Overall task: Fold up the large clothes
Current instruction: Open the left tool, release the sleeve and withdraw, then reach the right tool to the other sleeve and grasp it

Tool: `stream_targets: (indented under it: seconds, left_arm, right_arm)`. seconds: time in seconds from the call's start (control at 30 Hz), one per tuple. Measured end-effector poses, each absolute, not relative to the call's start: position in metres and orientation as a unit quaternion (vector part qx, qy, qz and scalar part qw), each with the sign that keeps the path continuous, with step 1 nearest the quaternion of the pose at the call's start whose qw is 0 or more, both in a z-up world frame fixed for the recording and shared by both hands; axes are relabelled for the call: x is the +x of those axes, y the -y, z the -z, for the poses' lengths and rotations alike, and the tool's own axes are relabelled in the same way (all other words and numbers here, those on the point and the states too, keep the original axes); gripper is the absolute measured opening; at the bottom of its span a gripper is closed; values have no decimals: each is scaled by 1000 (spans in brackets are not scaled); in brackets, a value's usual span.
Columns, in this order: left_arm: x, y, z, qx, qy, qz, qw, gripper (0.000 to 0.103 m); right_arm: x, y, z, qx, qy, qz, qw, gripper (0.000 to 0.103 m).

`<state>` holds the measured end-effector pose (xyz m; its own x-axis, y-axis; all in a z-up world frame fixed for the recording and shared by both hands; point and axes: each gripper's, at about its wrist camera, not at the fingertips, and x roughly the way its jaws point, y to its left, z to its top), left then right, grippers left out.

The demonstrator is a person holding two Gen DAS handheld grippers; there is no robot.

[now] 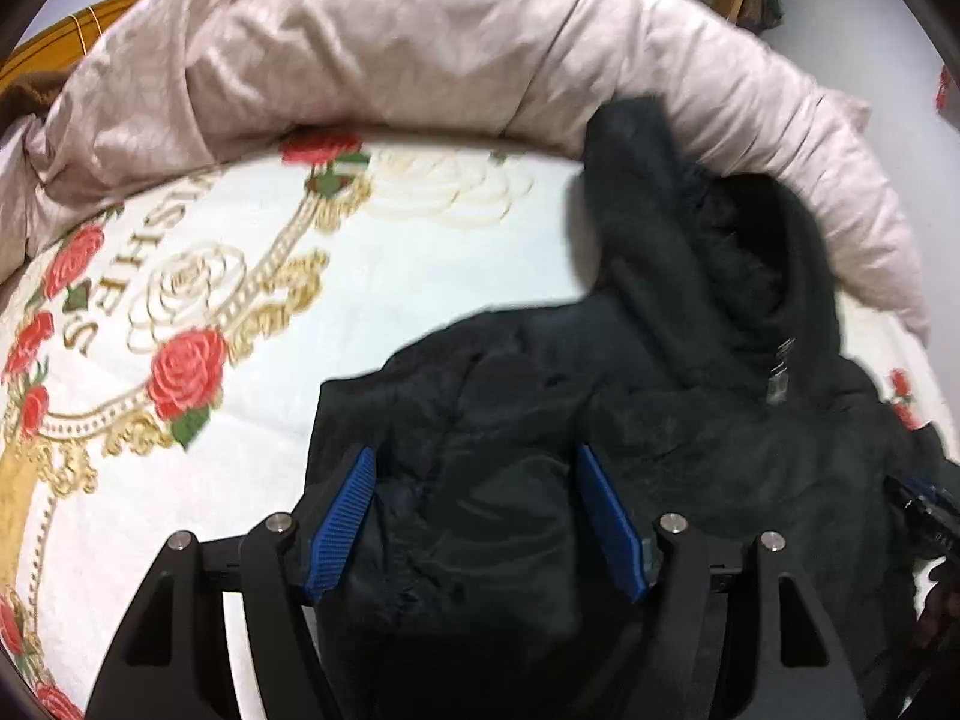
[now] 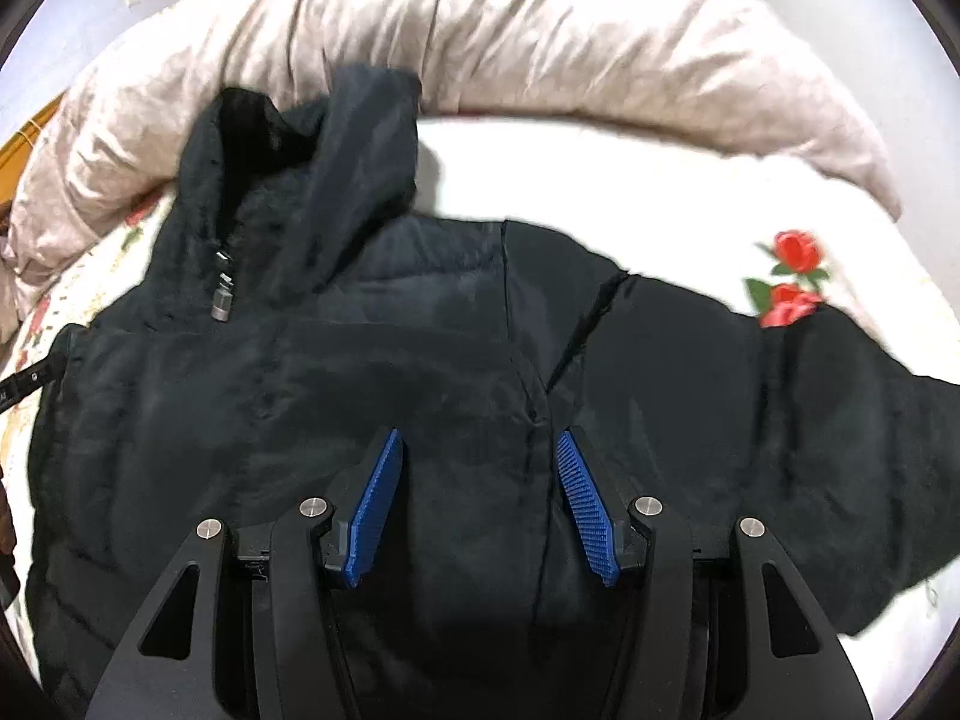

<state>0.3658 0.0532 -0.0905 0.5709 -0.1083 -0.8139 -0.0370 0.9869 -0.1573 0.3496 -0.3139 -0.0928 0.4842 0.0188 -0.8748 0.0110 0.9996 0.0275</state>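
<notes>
- Left claw (image 1: 474, 516): pads spread, black jacket (image 1: 540, 480) fabric bunched between them; whether they pinch it is unclear.
- Right claw (image 2: 480, 504): same, spread over the jacket front, contact unclear.
- Jacket lies on the rose-print bedsheet (image 1: 360, 300); its bottom hem is cut off by the claw frames.
- Hood (image 2: 288, 168) leans on the beige duvet (image 2: 540, 48).
- Bare sheet to the left and right.

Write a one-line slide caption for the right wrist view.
Right gripper poised, jaws apart, over a black hooded jacket spread on a rose-print bed sheet.
</notes>
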Motion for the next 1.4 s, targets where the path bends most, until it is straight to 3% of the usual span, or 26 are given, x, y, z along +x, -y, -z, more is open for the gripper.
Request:
stream_targets:
  seconds: [0.27,0.43,1.0,1.4]
  left_arm:
    - [358,-46,108,-58,-451,14,891,75]
    - [343,-54,79,-77,-460,12,884,73]
    - [130,-48,-7,-96,-432,41,896,73]
    - [64,-9,-43,-75,-427,67,899,73]
  right_arm:
    - [349,311,107,0,-511,-2,860,55]
    - [322,314,63,8,-489,10,872,55]
    - [135,302,-19,29,-437,-36,898,57]
    - [70,319,-42,49,-425,-35,903,58]
